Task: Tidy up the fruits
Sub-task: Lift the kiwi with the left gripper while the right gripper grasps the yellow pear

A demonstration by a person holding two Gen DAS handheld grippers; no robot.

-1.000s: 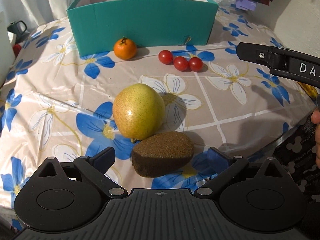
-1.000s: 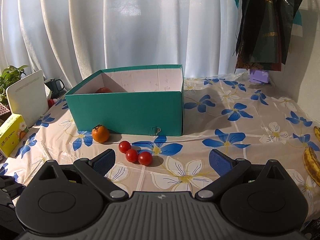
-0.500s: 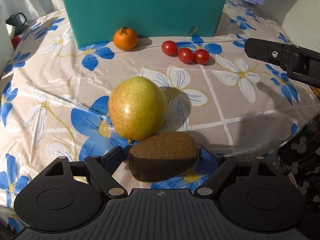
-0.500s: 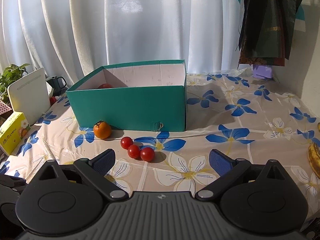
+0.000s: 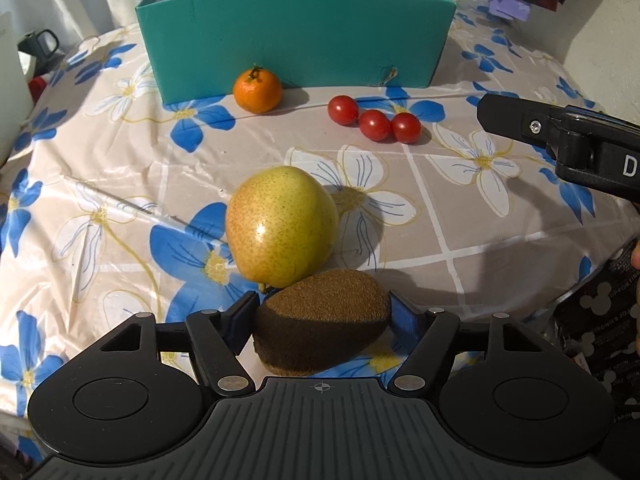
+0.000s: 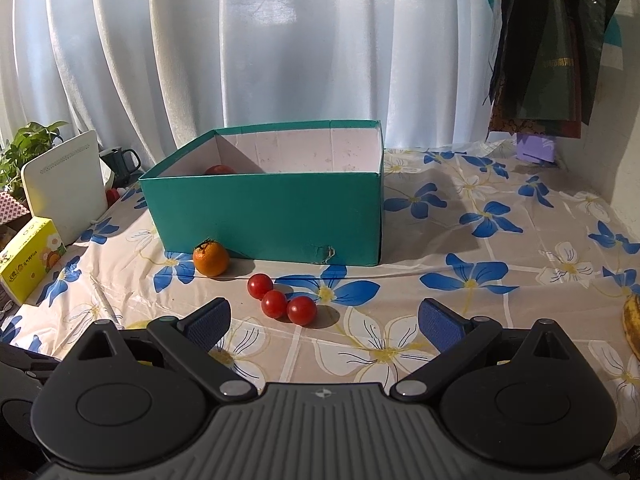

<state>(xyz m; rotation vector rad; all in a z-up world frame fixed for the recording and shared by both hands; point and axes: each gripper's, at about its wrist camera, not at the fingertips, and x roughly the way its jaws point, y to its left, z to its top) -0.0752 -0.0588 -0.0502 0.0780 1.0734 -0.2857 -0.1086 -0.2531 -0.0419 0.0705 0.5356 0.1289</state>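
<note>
In the left wrist view my left gripper (image 5: 322, 316) is shut on a brown kiwi (image 5: 324, 336), its blue pads against both ends. A yellow-green pear (image 5: 282, 226) touches the kiwi just beyond it. A mandarin (image 5: 258, 90) and three cherry tomatoes (image 5: 374, 122) lie in front of the teal box (image 5: 296, 36). My right gripper (image 6: 324, 320) is open and empty above the table, with the tomatoes (image 6: 282, 300) just ahead; one of its fingers (image 5: 520, 124) shows at the right of the left wrist view. A red fruit (image 6: 220, 169) lies inside the box (image 6: 264, 216).
A banana (image 6: 632, 326) lies at the right table edge. A white board (image 6: 64, 184), a mug (image 6: 120, 162), a yellow tissue box (image 6: 30, 254) and a plant (image 6: 24, 148) stand at the left. Curtains hang behind; dark bags (image 6: 552, 44) hang at the right.
My left gripper has moved forward around the kiwi and its jaws have closed onto it. The right gripper has drifted slightly while staying open.
</note>
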